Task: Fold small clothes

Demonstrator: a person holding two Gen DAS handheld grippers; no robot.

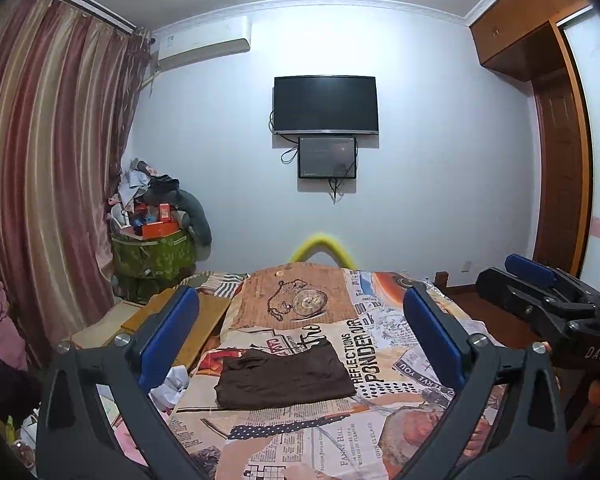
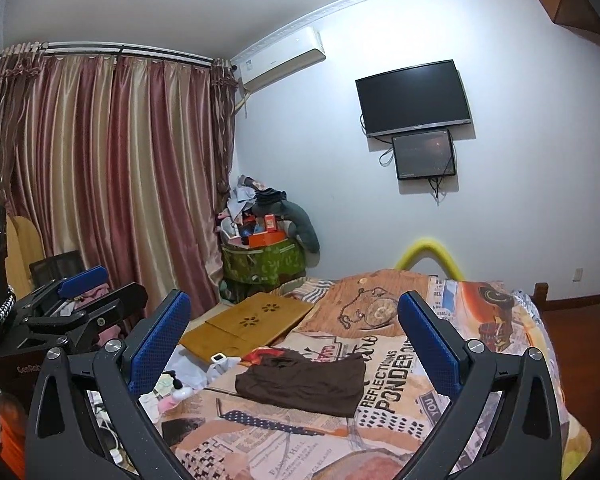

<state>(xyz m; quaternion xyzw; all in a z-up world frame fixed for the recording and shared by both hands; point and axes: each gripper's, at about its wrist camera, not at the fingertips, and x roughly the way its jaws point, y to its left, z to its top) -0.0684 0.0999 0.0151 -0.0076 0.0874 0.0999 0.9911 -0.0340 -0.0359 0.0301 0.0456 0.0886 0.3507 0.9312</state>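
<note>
A dark brown garment (image 1: 286,378) lies folded into a flat rectangle on the newspaper-print bed cover (image 1: 340,440). My left gripper (image 1: 300,294) is held above the near side of it, open, with nothing between its blue pads. The right gripper (image 1: 510,276) shows at the right edge of this view, off the bed's side. In the right wrist view the same garment (image 2: 304,382) lies ahead and below, and my right gripper (image 2: 294,298) is open and empty. The left gripper (image 2: 96,290) hangs at the left, away from the garment.
A wooden lap tray (image 2: 248,320) rests on the bed's left side beside small white items (image 2: 218,360). A yellow foam guard (image 1: 320,246) caps the foot of the bed. Curtains (image 2: 112,184), a piled green bag (image 2: 264,260) and a wall TV (image 1: 326,104) stand beyond.
</note>
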